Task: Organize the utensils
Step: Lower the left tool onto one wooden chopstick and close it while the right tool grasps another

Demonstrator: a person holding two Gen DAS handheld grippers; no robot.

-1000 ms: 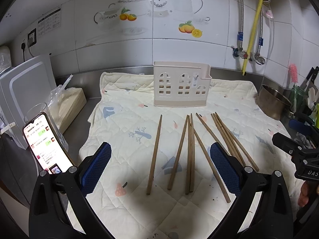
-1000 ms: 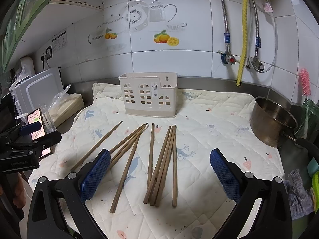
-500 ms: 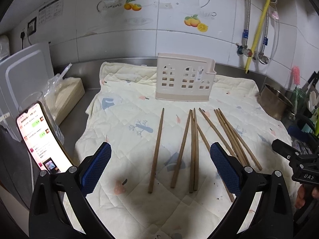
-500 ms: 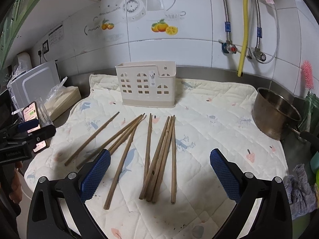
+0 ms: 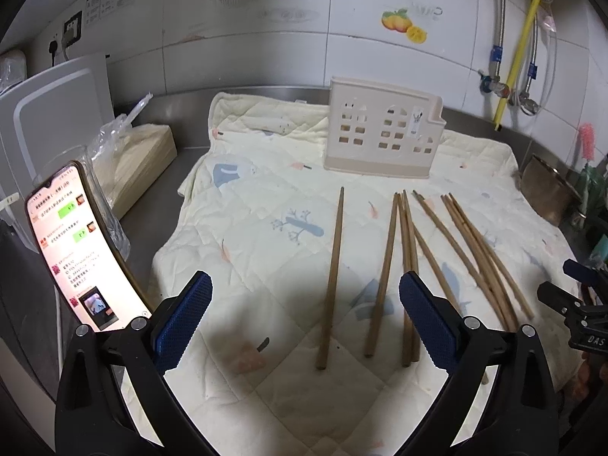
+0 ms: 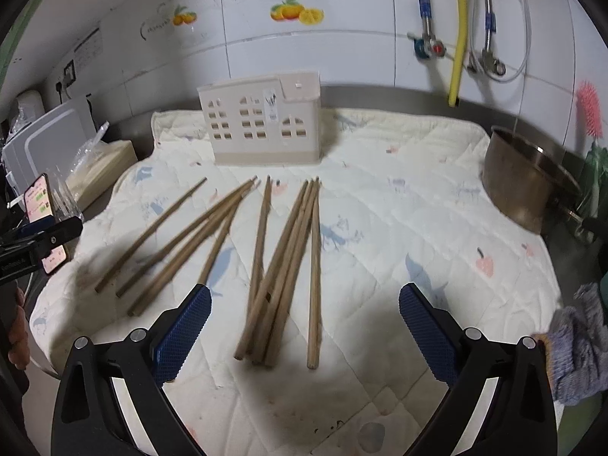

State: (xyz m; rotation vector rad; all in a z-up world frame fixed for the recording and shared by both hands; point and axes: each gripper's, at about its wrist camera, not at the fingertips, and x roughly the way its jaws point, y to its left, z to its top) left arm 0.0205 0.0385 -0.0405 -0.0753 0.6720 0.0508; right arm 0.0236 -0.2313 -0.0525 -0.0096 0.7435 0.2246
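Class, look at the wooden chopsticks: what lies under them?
The chopsticks lie on a quilted printed cloth. The cloth hides the surface beneath it; bare steel counter shows only beyond its edge.

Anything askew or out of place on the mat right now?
The chopsticks lie loose and fanned across the quilted mat, several crossing, none in the beige holder standing upright behind them. Nothing looks spilled or broken. Both tongs, left and right, are open and empty.

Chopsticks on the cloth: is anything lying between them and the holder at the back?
Nothing visible does. Only bare cloth separates the chopsticks from the holder, and both tongs, left and right, are open and empty above them.
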